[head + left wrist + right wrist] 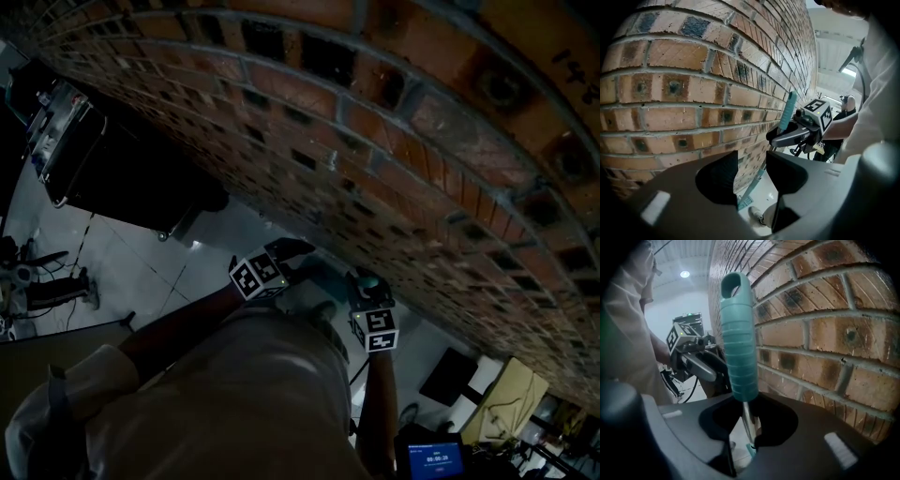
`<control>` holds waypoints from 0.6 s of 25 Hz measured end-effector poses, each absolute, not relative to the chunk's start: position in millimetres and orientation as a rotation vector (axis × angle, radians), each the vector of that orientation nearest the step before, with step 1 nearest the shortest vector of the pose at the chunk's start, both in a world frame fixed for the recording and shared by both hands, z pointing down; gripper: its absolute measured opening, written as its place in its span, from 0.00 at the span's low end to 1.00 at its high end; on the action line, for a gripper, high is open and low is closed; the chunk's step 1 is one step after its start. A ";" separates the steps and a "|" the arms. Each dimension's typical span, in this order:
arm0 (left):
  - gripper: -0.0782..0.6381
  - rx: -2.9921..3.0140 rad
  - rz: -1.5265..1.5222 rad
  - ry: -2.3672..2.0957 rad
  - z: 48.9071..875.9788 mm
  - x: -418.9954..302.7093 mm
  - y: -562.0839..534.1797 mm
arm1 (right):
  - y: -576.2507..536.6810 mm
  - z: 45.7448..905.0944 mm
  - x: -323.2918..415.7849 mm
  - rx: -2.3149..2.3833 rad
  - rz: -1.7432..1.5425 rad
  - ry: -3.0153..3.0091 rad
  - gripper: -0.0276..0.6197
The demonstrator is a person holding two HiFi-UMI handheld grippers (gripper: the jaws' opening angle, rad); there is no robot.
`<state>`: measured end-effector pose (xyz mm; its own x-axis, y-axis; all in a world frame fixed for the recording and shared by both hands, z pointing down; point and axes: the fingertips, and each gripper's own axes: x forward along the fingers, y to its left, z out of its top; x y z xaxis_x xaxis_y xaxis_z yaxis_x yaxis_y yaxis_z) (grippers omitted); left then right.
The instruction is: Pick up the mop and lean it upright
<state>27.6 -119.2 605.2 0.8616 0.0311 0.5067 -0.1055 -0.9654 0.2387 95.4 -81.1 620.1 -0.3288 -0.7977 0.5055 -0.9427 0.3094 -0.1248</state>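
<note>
Head view: from above the person, looking steeply down; well above both sets of fingers, with the brick wall (375,141) beyond them.
Left gripper view: from behind the left gripper (752,168), along its fingers; wall near.
Right gripper view: from behind the right gripper (746,425); mop handle (738,343) fills the middle.
Shared: the wall, in all three; each gripper view shows the other gripper beside its fingers.

Workshop-like hall: brick wall (394,141), pale floor (141,272), cabled equipment (61,131), monitor (433,459)

Right tongs (744,434) hide the mop's (737,333) lower end.
</note>
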 end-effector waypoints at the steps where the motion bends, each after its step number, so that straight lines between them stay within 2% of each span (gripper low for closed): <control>1: 0.40 2.777 0.761 -0.064 605.3 27.7 -119.6 | -81.6 622.5 95.8 1.554 0.575 -2.233 0.18; 15: 0.40 2.754 0.785 -0.147 611.6 22.2 -122.0 | -81.5 658.7 99.1 1.490 0.610 -2.203 0.18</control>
